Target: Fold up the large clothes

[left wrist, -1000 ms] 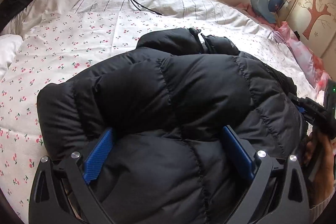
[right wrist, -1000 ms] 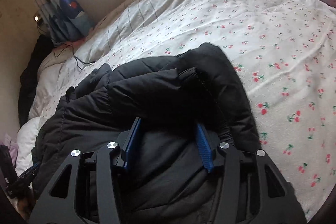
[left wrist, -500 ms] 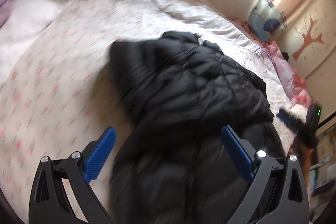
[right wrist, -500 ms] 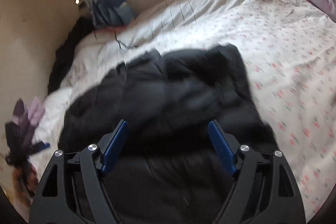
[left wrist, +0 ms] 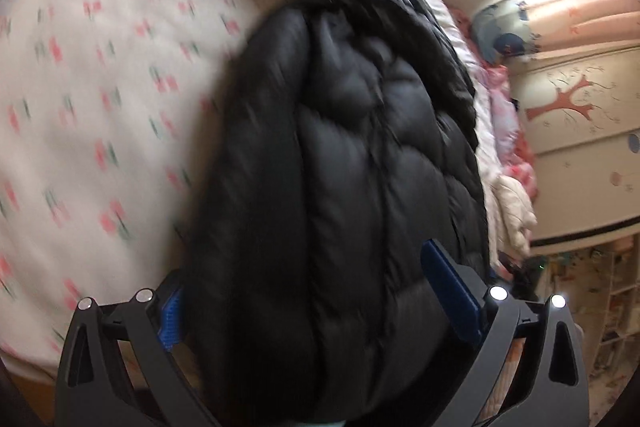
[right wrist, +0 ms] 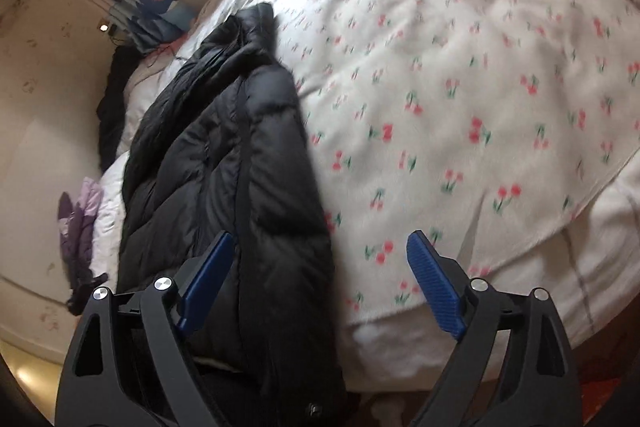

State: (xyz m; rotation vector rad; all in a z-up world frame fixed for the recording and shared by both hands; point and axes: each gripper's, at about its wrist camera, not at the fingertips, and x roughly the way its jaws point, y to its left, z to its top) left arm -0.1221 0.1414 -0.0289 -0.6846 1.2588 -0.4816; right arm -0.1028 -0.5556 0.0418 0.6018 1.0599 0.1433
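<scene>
Place: we are in a home bedroom.
Bed: cherry-print quilt (right wrist: 460, 75) — we see it fill both views.
Wall: tree decal (left wrist: 568, 103) — pink curtain (left wrist: 580, 23) beside it.

Black quilted puffer jacket (left wrist: 360, 155); white bedspread (right wrist: 460, 87) printed with red-and-green cherries; blue finger pads (right wrist: 434, 287) on black gripper frames; cream wall (left wrist: 580, 115) with a red tree motif.

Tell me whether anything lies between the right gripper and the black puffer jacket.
Nothing visible does. The right gripper is open, and the black puffer jacket already lies partly between its spread fingers on the cherry-print bedding. The left gripper likewise straddles the jacket.
</scene>
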